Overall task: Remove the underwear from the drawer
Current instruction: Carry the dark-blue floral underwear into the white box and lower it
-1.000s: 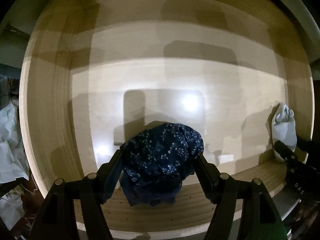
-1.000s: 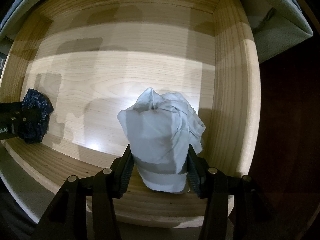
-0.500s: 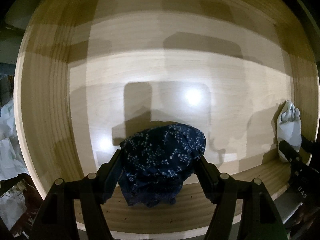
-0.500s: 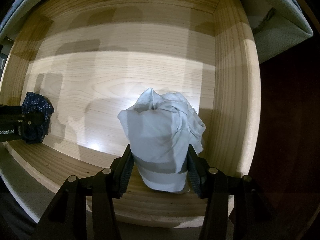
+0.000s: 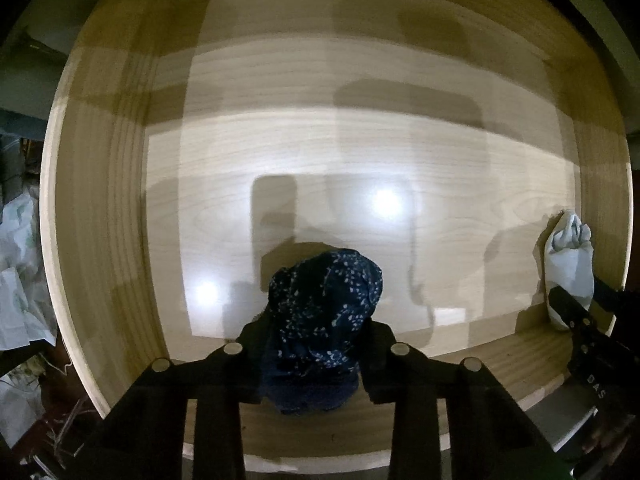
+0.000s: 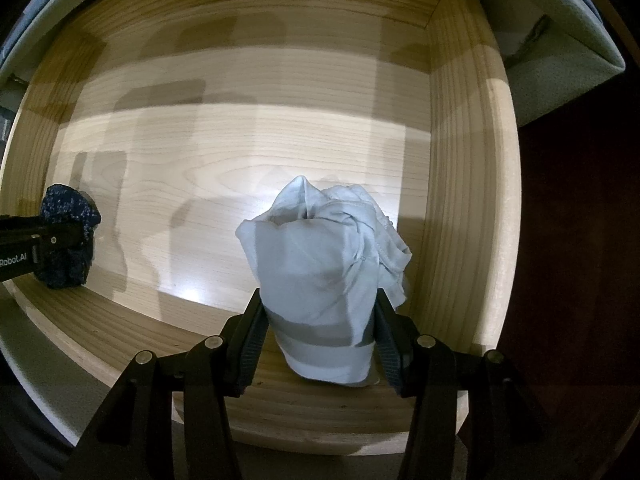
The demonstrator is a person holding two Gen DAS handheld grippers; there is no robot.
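The left gripper (image 5: pixel 316 344) pinches the navy floral underwear (image 5: pixel 320 320); the right gripper (image 6: pixel 318 340) clamps the pale bundle (image 6: pixel 324 280). Both hang above the drawer's (image 6: pixel 460 200) near edge. Loose hems could snag its front lip, tugging cloth free.

drawer floor (image 5: pixel 360 152): bare ahead | walls (image 6: pixel 460 160): enclose sides, back

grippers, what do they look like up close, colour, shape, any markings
Both are black. The left gripper and right gripper each have two angular fingers on linkage bars with round silver pivot pins. The right one's finger pads are ribbed. Seen from the other wrist, white lettering shows: "Robot.AI" on the left body, "DAS" on the right. No cables or sleeves visible.
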